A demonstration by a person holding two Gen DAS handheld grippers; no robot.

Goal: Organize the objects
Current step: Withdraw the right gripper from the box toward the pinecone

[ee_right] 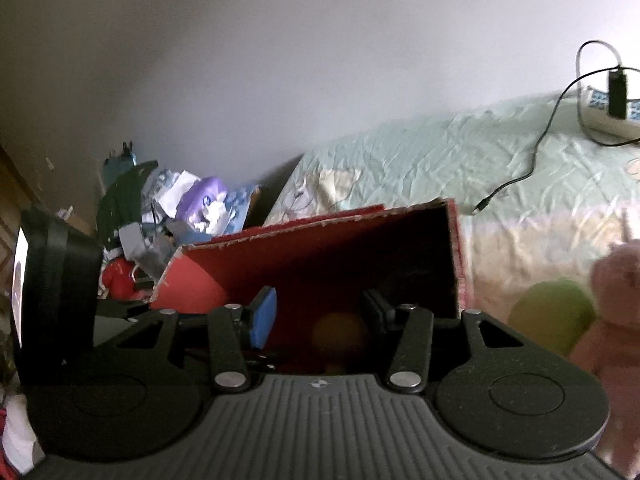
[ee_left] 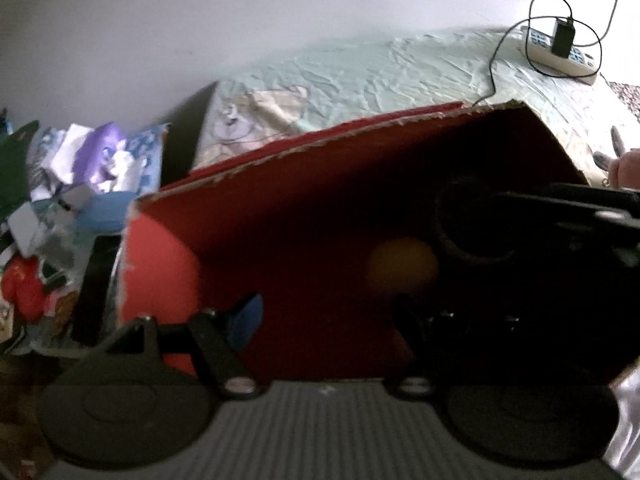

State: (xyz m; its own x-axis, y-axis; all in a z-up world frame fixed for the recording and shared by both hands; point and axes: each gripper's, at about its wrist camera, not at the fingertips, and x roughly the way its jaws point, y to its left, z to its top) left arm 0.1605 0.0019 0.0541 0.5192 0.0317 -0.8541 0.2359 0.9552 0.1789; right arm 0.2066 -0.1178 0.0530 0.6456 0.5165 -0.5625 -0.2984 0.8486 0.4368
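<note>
The right gripper (ee_right: 316, 320) sits at the near edge of the red cardboard box (ee_right: 340, 248), fingers spread wide with nothing between them; one blue pad (ee_right: 264, 316) is lit, the other finger lies in shadow. Inside the box, just beyond the fingers, rests an orange ball (ee_right: 340, 332). The left gripper (ee_left: 332, 316) also points into the box (ee_left: 280, 216); its blue pad (ee_left: 246, 320) is visible, but the opposite finger is lost in the dark interior, so its opening cannot be determined. In the left wrist view the ball (ee_left: 402, 266) lies on the box floor beside a dark ring-shaped object (ee_left: 472, 220), which the black frame of the other gripper partly overlaps. To the right of the box, on the bed (ee_right: 420, 152), sit a green ball (ee_right: 552, 316) and a pink teddy bear (ee_right: 612, 312). Farther back, a white power strip (ee_left: 560, 54) with a black charger (ee_left: 564, 36) lies on the bed. A pile of clutter (ee_right: 176, 208) sits against the wall at left.
</note>
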